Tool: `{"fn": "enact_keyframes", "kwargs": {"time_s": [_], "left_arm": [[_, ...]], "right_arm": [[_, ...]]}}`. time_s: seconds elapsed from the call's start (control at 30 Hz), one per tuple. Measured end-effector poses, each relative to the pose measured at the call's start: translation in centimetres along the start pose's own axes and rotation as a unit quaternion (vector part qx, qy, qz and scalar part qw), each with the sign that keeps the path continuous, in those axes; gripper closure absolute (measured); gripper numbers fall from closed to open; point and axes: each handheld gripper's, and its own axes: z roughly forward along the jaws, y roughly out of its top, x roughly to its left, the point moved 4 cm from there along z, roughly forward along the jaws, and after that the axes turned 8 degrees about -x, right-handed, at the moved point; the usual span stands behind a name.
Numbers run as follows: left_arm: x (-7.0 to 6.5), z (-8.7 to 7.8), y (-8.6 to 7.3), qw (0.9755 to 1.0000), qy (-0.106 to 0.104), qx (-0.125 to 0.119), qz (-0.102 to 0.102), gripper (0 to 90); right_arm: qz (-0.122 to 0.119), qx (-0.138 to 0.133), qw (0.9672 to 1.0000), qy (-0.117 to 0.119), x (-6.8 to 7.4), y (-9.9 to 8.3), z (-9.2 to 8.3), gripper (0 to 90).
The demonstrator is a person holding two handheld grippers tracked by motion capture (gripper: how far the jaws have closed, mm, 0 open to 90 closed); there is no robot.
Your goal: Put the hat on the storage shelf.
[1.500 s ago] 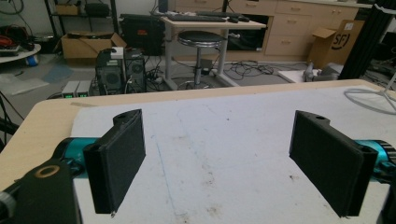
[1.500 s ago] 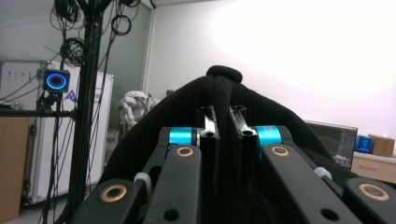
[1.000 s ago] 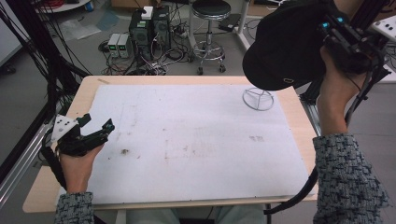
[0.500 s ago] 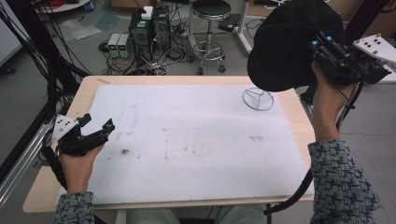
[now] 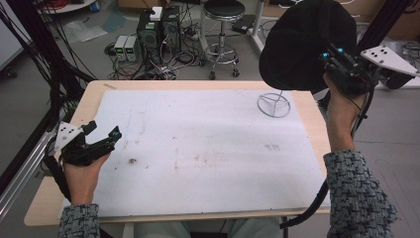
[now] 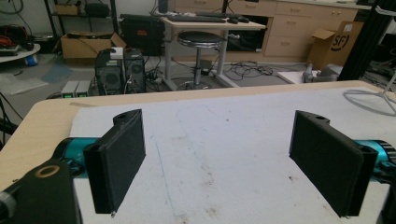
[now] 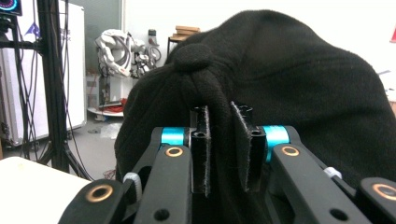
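A black cap hangs high over the table's far right, above a round wire stand on the white mat. My right gripper is shut on the cap; in the right gripper view its jaws pinch a fold of the black fabric between the pads. My left gripper rests low at the table's left edge, jaws wide apart with nothing between them. In the left gripper view its two black pads frame bare mat, and the wire stand shows at far right.
A stained white mat covers most of the wooden table. Beyond the far edge stand a stool, computer boxes and tangled cables. A black frame pole rises at the left.
My right hand has lifted the cap higher and swung it back to the left over the wire stand. The left gripper has stayed still.
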Motion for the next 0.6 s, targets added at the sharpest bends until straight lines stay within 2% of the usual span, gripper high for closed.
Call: {"fn": "enact_keyframes", "kwargs": {"time_s": [0.27, 0.6], "left_arm": [[0.0, 0.1, -0.1, 1.0000, -0.001, 0.001, 0.000, 18.5], [0.0, 0.1, -0.1, 1.0000, -0.001, 0.001, 0.001, 18.5]], "right_arm": [[0.004, 0.012, 0.9999, -0.001, -0.3, -1.3, -0.1, 75.2], [0.003, 0.013, 0.9999, -0.003, -0.4, -1.7, -0.2, 71.1]]}}
